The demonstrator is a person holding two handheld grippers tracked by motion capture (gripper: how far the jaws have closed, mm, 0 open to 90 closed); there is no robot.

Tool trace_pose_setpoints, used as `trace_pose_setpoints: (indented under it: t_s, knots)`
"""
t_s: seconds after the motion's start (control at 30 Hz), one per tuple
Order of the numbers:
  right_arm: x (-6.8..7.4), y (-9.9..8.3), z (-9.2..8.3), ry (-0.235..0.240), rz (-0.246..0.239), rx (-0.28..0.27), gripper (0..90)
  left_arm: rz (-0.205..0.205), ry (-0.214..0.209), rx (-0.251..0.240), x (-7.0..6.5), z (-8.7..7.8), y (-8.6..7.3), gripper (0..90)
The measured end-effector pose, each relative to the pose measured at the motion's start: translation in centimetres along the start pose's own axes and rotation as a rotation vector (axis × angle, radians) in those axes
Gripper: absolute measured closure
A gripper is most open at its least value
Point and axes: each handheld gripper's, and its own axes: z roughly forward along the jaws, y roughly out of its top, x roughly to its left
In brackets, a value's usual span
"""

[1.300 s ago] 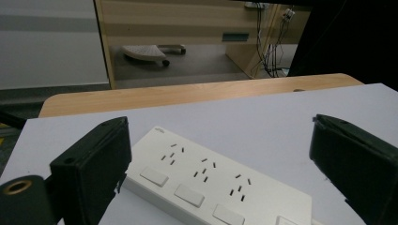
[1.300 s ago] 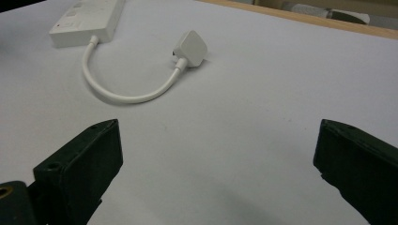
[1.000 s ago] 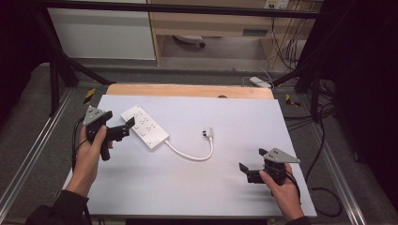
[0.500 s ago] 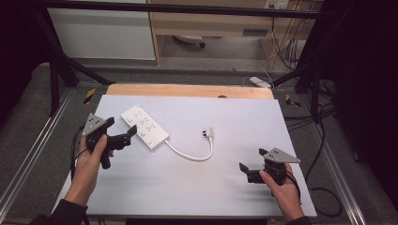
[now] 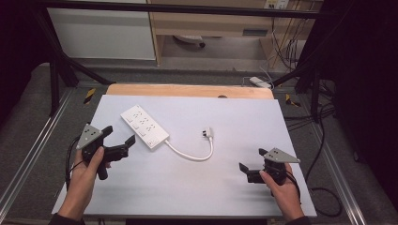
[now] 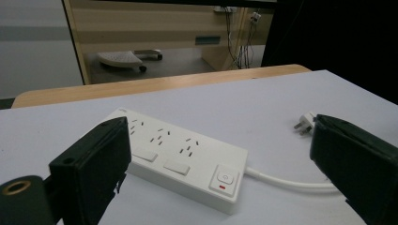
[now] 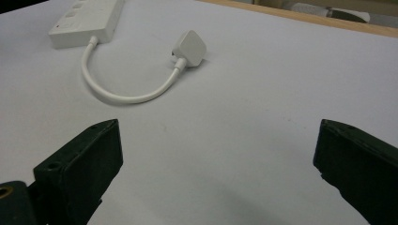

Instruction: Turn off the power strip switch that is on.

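A white power strip [image 5: 144, 126] lies at an angle on the white table [image 5: 187, 197], left of centre. Its short cable [image 5: 190, 155] curves right to a white plug [image 5: 208, 134]. My left gripper [image 5: 120, 134] is open just left of the strip's switch end, apart from it. In the left gripper view the power strip [image 6: 180, 157] sits between and beyond the wide jaws, and the plug [image 6: 305, 123] lies at the right. My right gripper [image 5: 251, 159] rests open near the front right. Ahead of it the right gripper view shows the plug [image 7: 189, 46] and cable [image 7: 122, 96].
A wooden strip [image 5: 187, 90] runs along the table's far edge. Beyond it are a cabinet [image 5: 202, 23] and floor cables, with another white power strip on the floor [image 5: 260, 82]. Metal frame rails [image 5: 28, 150] flank both sides of the table.
My left gripper has drawn back toward the person's side, a little away from the power strip. The right gripper and the strip have stayed put.
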Motion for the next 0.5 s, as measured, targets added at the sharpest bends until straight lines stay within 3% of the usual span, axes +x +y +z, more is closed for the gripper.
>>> trace_pose_setpoints:
  t_s: [0.5]
  knots:
    - [0.0, 0.0, 0.0, 0.000, 0.002, -0.001, 2.1, 0.020, -0.004, 0.003, -0.9, -2.6, -1.9, 5.2]
